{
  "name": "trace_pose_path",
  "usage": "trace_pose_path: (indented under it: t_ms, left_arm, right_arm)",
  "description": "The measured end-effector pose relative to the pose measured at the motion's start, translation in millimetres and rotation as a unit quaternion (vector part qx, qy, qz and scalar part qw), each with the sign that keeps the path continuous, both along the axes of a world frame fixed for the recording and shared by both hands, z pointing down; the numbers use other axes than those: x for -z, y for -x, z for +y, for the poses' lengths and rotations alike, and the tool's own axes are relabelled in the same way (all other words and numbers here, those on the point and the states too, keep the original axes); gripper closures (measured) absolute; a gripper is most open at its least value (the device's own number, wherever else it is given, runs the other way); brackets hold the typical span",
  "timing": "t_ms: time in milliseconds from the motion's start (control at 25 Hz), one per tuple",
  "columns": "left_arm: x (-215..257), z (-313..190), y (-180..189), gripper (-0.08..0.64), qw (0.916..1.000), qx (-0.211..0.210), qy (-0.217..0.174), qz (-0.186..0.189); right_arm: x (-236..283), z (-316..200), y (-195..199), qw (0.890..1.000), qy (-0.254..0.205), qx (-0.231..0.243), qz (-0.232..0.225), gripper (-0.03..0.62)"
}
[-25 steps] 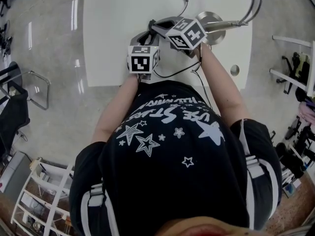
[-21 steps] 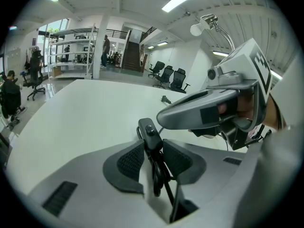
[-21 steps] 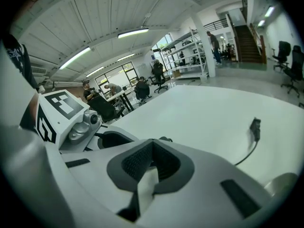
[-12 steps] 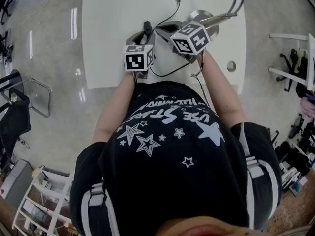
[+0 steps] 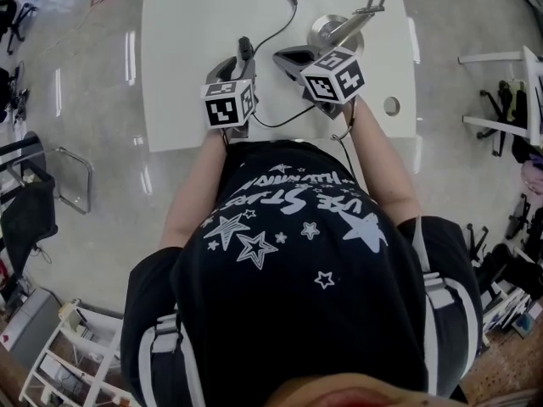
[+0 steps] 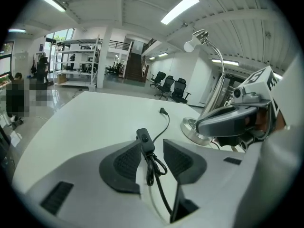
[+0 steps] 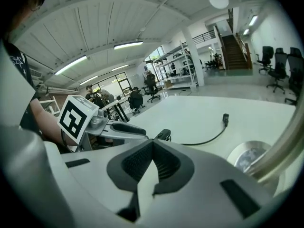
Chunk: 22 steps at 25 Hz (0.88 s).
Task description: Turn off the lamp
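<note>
Lamp (image 5: pixel 329 30) standing | left claw (image 6: pixel 152 144) apart (switch (image 6: pixel 145 139) between) | right claw (image 7: pixel 152 144) together, empty

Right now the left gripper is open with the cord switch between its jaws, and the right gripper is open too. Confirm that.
Not confirmed. The right gripper is shut: the right gripper view shows its jaws together with nothing between them. The left gripper is open with the cord switch between its jaws, as you said.
</note>
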<state>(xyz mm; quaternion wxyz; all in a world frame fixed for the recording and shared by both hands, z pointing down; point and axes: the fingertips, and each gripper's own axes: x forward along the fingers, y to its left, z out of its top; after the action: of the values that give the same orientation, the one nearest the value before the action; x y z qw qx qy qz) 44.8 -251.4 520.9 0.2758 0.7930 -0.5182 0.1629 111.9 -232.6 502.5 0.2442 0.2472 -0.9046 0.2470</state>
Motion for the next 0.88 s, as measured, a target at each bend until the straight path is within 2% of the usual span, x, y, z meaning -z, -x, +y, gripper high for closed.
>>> trace_pose_path:
  t_ms: [160,280,560,880]
  left_arm:
    - [16,11,-1,0.423,0.9999,0.005,-0.003,0.015]
    - [27,24,-4,0.423,0.9998,0.008,-0.014,0.01]
    - [52,52,-25,0.425,0.9978,-0.008,-0.066,-0.006]
    - [80,67,-16,0.425,0.9957,-0.012,-0.092,-0.004]
  right_arm:
    - [11,14,-12,1.0,-0.013,-0.011,-0.009,0.586]
    - [18,30,-21,1.0,-0.018,-0.015,-0.017,0.586]
    - [19,56,-42,0.999,-0.021,-0.018,-0.035,0.586]
    - [22,67,-32,0.995,-0.007,-0.041,-0.094,0.586]
